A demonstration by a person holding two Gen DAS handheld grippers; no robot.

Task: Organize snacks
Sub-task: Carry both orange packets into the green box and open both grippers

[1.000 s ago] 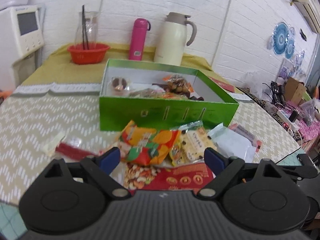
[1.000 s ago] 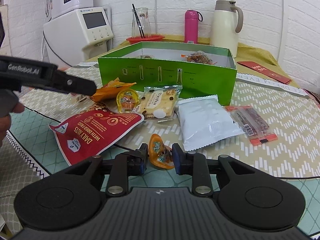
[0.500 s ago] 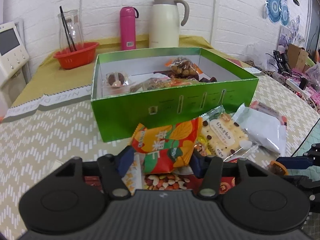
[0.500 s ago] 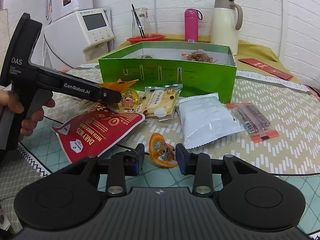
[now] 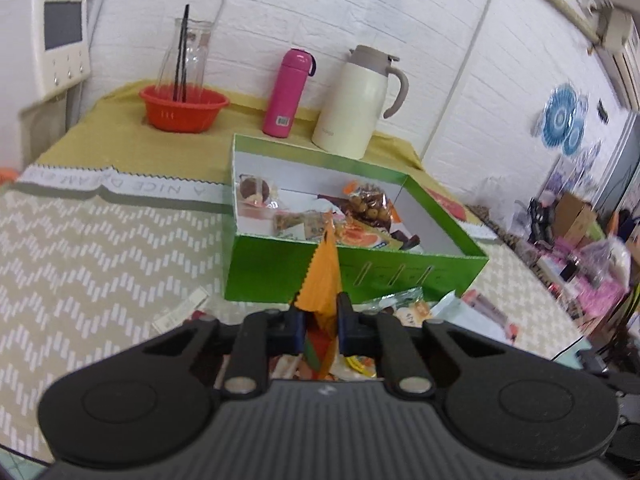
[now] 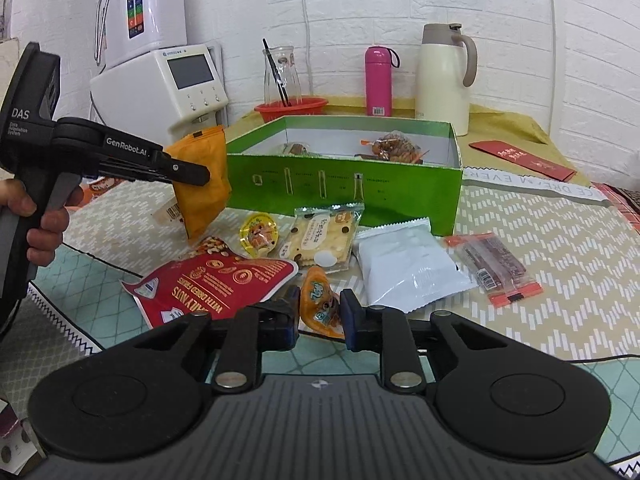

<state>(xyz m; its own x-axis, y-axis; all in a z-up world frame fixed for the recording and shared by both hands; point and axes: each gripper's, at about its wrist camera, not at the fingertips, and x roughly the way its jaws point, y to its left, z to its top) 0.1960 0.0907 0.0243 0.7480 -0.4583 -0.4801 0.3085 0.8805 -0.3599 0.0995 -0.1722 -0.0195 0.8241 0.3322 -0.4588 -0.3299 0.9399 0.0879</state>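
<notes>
Orange foil snack packet (image 6: pixel 204 184) hangs clear of the desk (image 6: pixel 560 272), pinched by the fingers of the left gripper (image 6: pixel 192 174) just left of the green cardboard box (image 6: pixel 344 184); in the left wrist view the same packet (image 5: pixel 322 276) stands edge-on between the closed fingers, in front of the box's near wall (image 5: pixel 280 272). Below it on the desk lie a red flat nut pouch (image 6: pixel 216 284), a small yellow jelly cup (image 6: pixel 259 236) and a clear cracker pack (image 6: pixel 324 236), close together near the box's front wall. Further right, the right gripper (image 6: pixel 320 312) has its fingers pressed against an orange jelly cup (image 6: pixel 320 300), which sits at the desk's near edge. Beside it rest a white plastic pouch (image 6: pixel 408 264) and a red-ended dark snack bar (image 6: pixel 496 268). Inside the box several wrapped snacks (image 5: pixel 360 208) already lie.
</notes>
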